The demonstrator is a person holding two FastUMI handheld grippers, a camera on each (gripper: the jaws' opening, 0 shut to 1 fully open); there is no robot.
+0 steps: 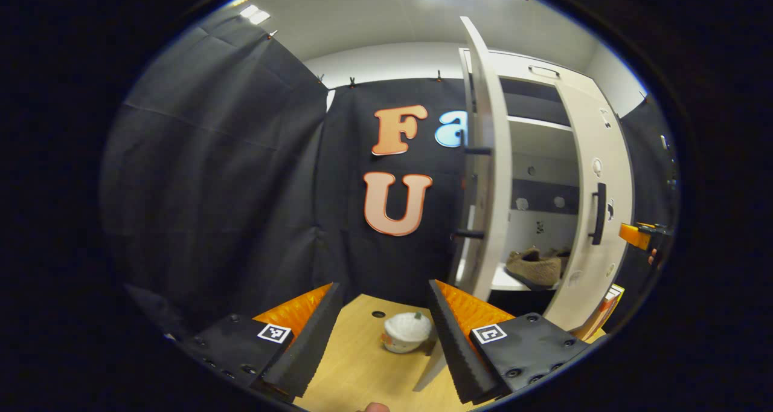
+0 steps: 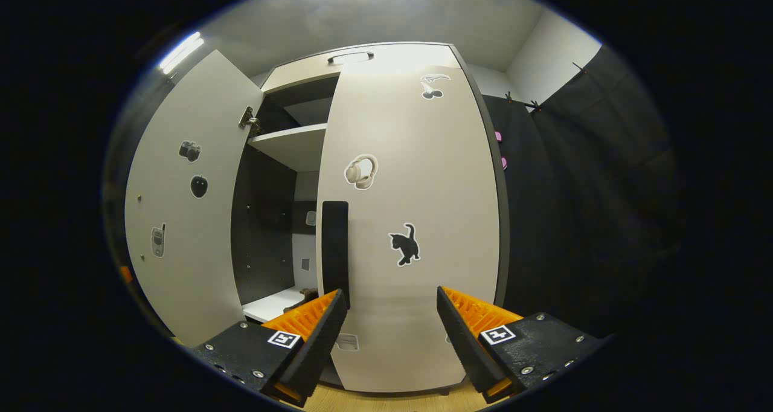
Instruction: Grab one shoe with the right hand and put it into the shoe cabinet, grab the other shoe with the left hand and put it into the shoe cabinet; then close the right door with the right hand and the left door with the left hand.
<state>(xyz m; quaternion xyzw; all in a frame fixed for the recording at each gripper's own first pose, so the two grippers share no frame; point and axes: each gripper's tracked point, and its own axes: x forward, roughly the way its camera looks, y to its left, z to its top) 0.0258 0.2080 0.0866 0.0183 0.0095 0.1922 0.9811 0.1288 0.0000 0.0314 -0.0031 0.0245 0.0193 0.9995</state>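
Observation:
The pale shoe cabinet point(image 1: 543, 74) stands at the right in the left gripper view. Its left door point(image 1: 483, 158) swings wide open, seen edge-on. Its right door point(image 1: 595, 200) is nearly shut. Two brown shoes point(image 1: 534, 267) rest on the lower shelf inside. My left gripper point(image 1: 383, 288) is open and holds nothing, left of the cabinet above the wooden table. My right gripper point(image 2: 391, 294) is open, close in front of the right door point(image 2: 416, 218), just right of its dark handle point(image 2: 335, 249). The left door point(image 2: 181, 206) stands open, and a shoe point(image 2: 302, 297) peeks out behind it.
A small white pot point(image 1: 407, 332) sits on the wooden table point(image 1: 362, 363) between my left fingers. An orange box point(image 1: 607, 309) lies by the cabinet's foot. The right gripper point(image 1: 640, 234) shows past the right door. Black cloth walls surround the booth.

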